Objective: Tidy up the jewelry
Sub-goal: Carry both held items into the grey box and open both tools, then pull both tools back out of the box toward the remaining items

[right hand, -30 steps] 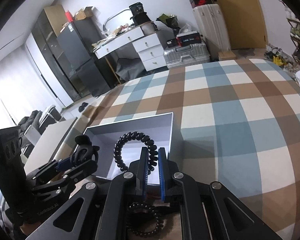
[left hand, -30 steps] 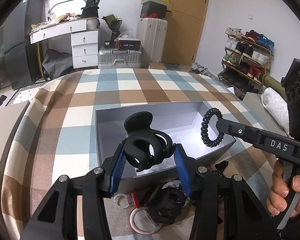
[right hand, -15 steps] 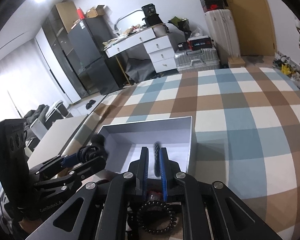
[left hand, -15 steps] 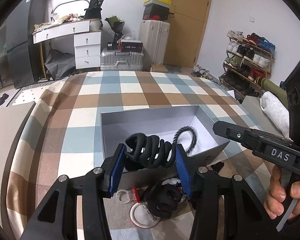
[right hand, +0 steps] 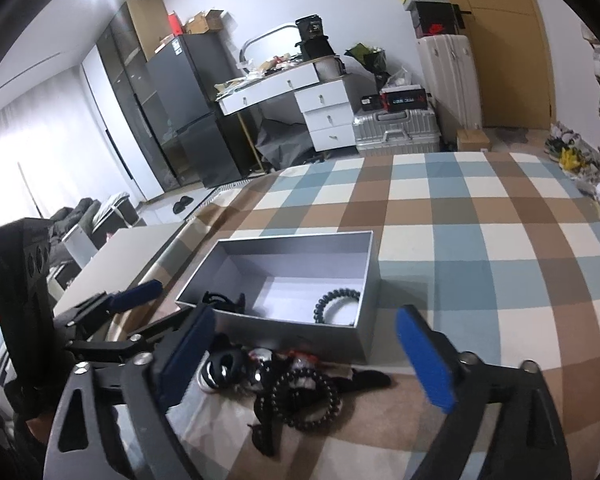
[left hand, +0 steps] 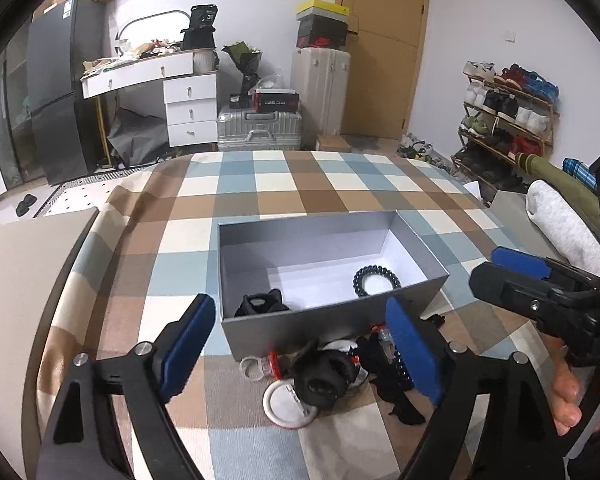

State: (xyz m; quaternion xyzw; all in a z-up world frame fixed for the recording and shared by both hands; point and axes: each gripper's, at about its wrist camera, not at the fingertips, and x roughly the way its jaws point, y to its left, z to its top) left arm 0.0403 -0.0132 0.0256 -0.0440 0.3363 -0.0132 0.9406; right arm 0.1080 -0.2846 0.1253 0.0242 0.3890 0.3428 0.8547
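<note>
An open grey box [left hand: 332, 322] [right hand: 292, 330] stands on the checked cloth. Inside lie a black claw hair clip [left hand: 260, 305] [right hand: 224, 302] at its left and a black spiral hair tie [left hand: 376, 281] [right hand: 336, 300] at its right. My left gripper [left hand: 304, 354] is open and empty, just in front of the box. My right gripper [right hand: 304, 356] is open and empty, near the box's front right. A pile of jewelry lies in front of the box: another black claw clip [left hand: 320, 376], a black bead bracelet [right hand: 304, 400], a round white badge [left hand: 288, 402], small clear pieces.
The bed with the checked cloth [left hand: 292, 184] stretches far behind the box. A beige board [left hand: 24, 264] lies at its left edge. A white desk, suitcases and a shoe rack [left hand: 504, 108] stand in the room behind.
Both grippers opened and drew back. The left let go of the claw clip and the right let go of the spiral tie. Both pieces now lie in the box.
</note>
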